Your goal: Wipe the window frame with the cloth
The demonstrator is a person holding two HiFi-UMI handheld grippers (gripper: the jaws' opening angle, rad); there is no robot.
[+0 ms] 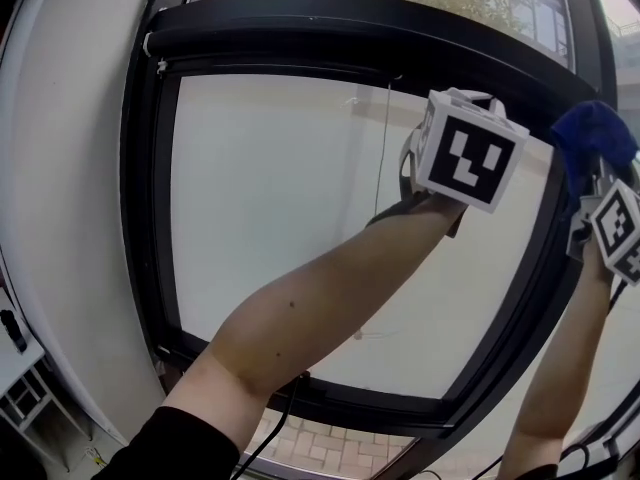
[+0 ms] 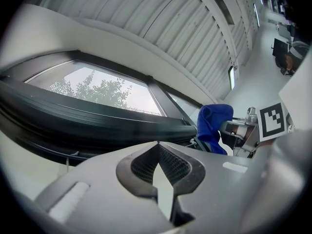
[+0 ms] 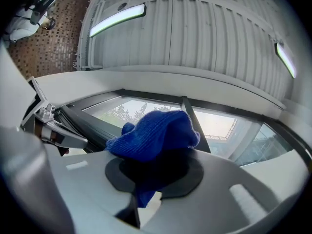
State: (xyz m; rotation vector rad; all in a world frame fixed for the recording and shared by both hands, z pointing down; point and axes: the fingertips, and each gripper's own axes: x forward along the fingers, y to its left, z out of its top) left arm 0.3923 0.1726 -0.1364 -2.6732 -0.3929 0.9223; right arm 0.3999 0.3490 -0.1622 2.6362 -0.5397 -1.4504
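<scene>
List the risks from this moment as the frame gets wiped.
1. The blue cloth sits bunched in the right claw, with most of it bulging past the tips. Dragging it along the dark window frame might tug it loose.
2. The left claw is shut on nothing and held up by the glass, seemingly close to a thin hanging cord. It could snag that cord.

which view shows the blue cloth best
The right gripper view: the blue cloth fills its centre, bunched and clamped in the right gripper's jaws. The head view shows it small at the right edge, by the window frame. The left gripper view shows it side-on, farther off.
</scene>
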